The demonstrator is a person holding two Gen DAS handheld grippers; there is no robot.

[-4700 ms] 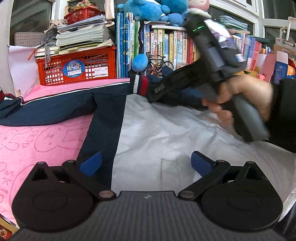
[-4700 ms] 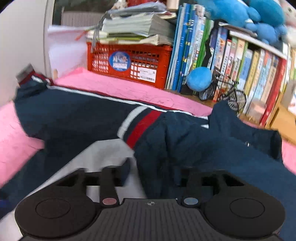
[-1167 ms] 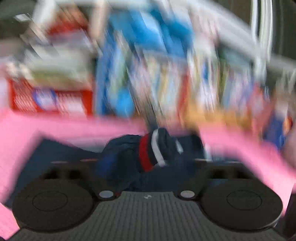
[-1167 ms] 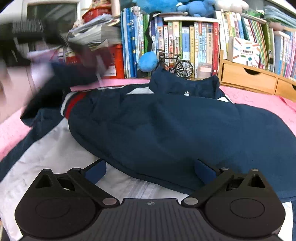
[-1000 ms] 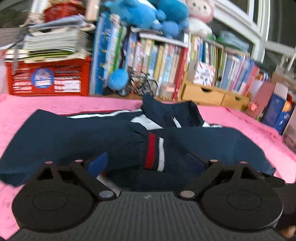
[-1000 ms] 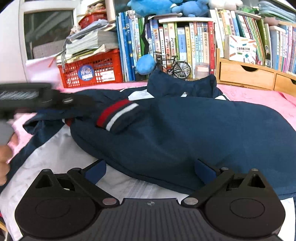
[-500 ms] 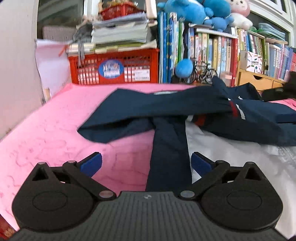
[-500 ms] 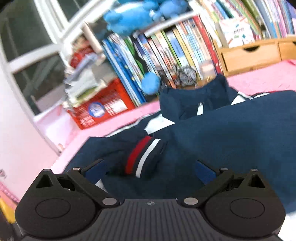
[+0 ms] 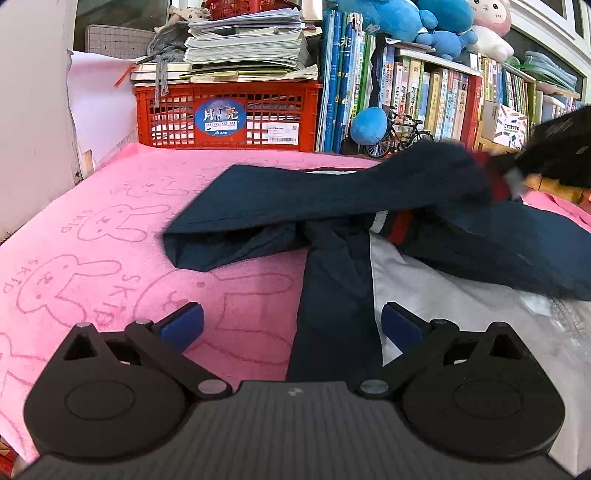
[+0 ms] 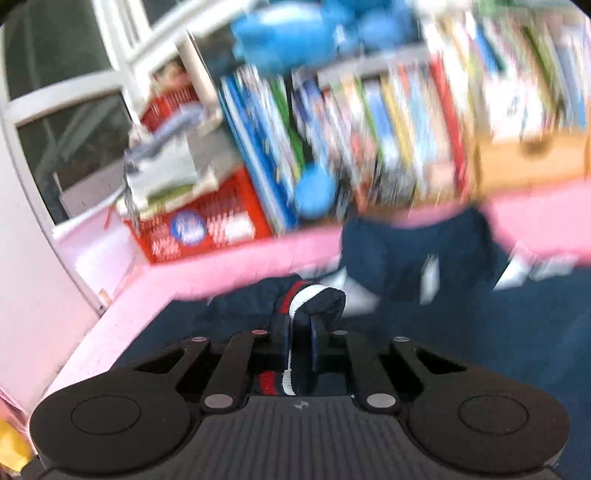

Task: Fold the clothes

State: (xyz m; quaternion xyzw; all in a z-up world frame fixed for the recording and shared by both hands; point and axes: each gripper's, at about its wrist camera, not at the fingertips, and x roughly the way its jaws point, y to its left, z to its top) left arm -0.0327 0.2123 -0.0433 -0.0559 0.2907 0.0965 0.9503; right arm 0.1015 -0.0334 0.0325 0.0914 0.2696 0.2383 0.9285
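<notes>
Two grippers are in my feeds, and they are doing different things. My right gripper [image 10: 299, 343] has its jaws closing, and the striped cuff [image 10: 317, 295] of a navy sleeve is pinched between the pads, its red, white and navy bands bulging out just past the fingertips. From the left wrist view I see that same gripper [image 9: 517, 170] at the far right, blurred, holding the sleeve [image 9: 332, 192] up off the jacket so it spans across from the left. My left gripper [image 9: 291, 325] stands wide open with nothing between its blue pads [image 9: 181, 325]; it hovers low over the near edge of the jacket [image 9: 461, 306], above the seam where a navy side panel meets the white front. The jacket lies spread on a pink towel [image 9: 92, 236] printed with rabbit outlines, its white front to the right and near, its other sleeve [image 9: 498, 251] folded across the chest with a second striped cuff [image 9: 391, 225] lying on it. Beyond the towel, at the far side, I see a red crate [image 9: 229, 114] stacked with papers, a row of upright books [image 9: 436, 96], a small model bicycle [image 9: 399, 136] and blue plush toys [image 9: 399, 22]. The right wrist view is smeared with motion blur, so I cannot read its background detail.
</notes>
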